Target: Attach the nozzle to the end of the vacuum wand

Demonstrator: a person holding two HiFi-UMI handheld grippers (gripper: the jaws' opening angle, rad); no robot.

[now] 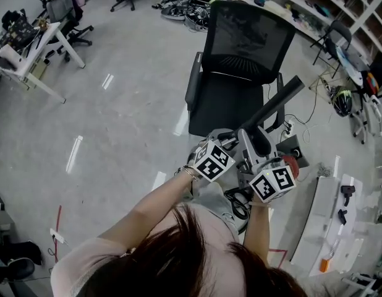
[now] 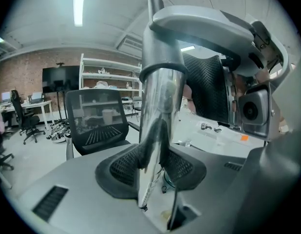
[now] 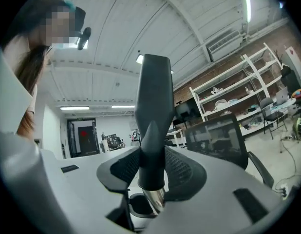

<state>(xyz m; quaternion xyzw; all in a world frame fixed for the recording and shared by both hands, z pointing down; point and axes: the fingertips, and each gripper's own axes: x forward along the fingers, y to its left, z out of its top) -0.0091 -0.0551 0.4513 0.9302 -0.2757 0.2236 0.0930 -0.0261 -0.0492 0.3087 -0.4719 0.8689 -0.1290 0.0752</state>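
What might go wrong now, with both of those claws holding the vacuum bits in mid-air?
1. The left gripper pinches a smooth, shiny wand; a push from the other side may make it slide or twist in the grip.
2. The right gripper holds the nozzle only near its collar, so the long end could lever off line and seat crookedly.
3. Both pieces hang above the floor; a slip means a drop.

The nozzle [image 3: 153, 106] is dark grey and flattened, widening toward its tip. It stands upright in the right gripper's [image 3: 153, 172] jaws, its round collar meeting the shiny silver vacuum wand [image 2: 160, 106], which the left gripper [image 2: 153, 167] clamps.
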